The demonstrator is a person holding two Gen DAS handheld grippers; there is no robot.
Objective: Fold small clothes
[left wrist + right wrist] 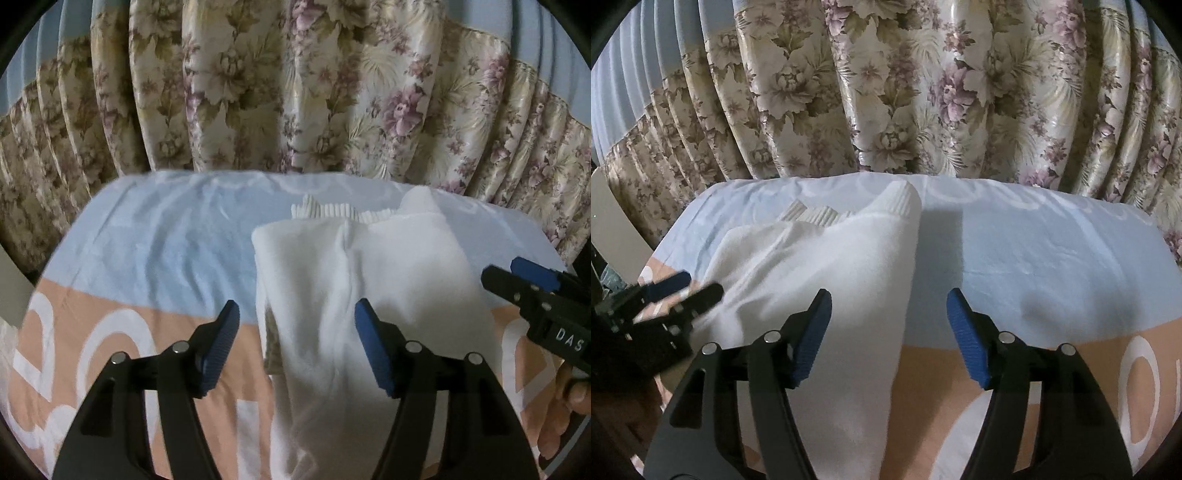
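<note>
Lying folded lengthwise on the blue-and-peach sheet (147, 251), the white garment (369, 280) points its ribbed edge toward the floral curtain (295, 92). Left tool (297, 347) hangs over it, jaws spread and empty — right tool (889, 339) likewise gapes wide above the garment's right edge.

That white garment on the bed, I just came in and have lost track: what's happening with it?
A person holding a gripper in each hand is folding a white garment on a bed sheet in front of a floral curtain. The garment lies partly folded into a long shape, ribbed cuffs at its far end. The left gripper and the right gripper are both open above it, holding nothing.
</note>
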